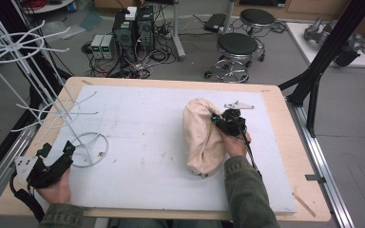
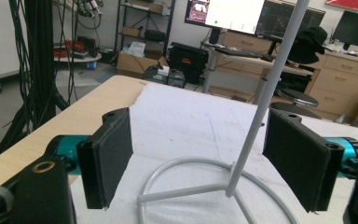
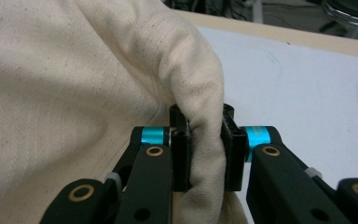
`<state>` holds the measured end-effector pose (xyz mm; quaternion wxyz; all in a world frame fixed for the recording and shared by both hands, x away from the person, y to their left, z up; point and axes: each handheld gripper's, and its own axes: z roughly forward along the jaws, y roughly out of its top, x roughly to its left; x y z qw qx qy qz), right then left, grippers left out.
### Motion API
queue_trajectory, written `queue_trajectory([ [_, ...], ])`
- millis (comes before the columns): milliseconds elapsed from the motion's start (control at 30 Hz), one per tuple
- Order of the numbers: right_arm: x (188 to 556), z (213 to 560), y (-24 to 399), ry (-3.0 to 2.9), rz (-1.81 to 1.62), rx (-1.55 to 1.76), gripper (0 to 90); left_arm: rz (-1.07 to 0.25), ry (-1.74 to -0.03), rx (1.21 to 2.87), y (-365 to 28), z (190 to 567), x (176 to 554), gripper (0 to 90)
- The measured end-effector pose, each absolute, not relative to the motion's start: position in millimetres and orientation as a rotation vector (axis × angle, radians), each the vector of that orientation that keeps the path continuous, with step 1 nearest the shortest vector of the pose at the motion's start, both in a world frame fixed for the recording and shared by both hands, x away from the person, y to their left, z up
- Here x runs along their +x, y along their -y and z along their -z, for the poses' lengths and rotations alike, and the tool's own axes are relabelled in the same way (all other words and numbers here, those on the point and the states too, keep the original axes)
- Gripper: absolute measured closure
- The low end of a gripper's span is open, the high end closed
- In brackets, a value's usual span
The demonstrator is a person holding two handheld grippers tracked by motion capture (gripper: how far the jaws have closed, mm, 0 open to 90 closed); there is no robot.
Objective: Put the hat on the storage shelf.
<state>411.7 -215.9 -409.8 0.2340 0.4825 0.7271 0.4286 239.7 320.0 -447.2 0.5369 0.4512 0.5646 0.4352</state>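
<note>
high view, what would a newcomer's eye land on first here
The cream cloth bag lying right of centre on the white mat draws the eye first, with the right hand-held gripper pinching a fold of it. Next is the white wire rack standing at the mat's left edge, with the open left hand-held gripper by its ring base.

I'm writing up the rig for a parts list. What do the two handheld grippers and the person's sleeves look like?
Both the left gripper and the right gripper are black, with flat black padded jaws, teal collars and brass-coloured pivot rings. Each carries a grey three-cornered plate on top, and a black cable trails from each. The person's sleeves are olive green.
</note>
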Motion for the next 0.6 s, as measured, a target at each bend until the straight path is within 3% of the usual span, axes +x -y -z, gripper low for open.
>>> queue_trajectory([
  [600, 376.6, 366.5, 204.9, -1.974, -1.715, 1.046, 77.6, -1.041, -1.336, 1.084, -317.9, 446.7, 239.7, 23.8],
])
